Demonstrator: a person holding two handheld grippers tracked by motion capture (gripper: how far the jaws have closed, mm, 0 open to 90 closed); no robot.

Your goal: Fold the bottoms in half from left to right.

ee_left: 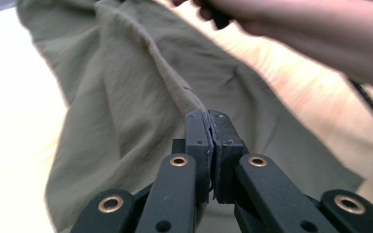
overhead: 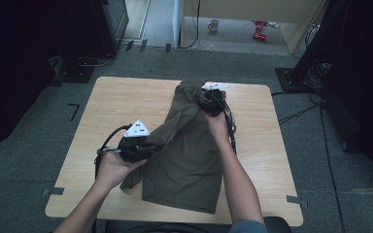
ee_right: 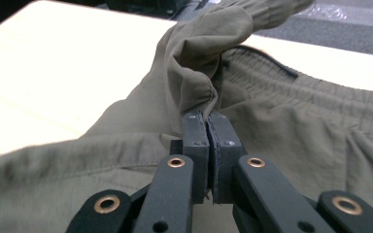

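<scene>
On the pale wooden table (overhead: 111,102), both the left gripper (overhead: 151,145) and right gripper (overhead: 200,103) pinch the olive-green fabric shorts (overhead: 189,165); thin cloth may slip out if pulled unevenly.

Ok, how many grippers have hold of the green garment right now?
2. The left gripper pinches the garment at its left edge near mid-table; the right gripper pinches bunched fabric near the waistband at the far end.
</scene>
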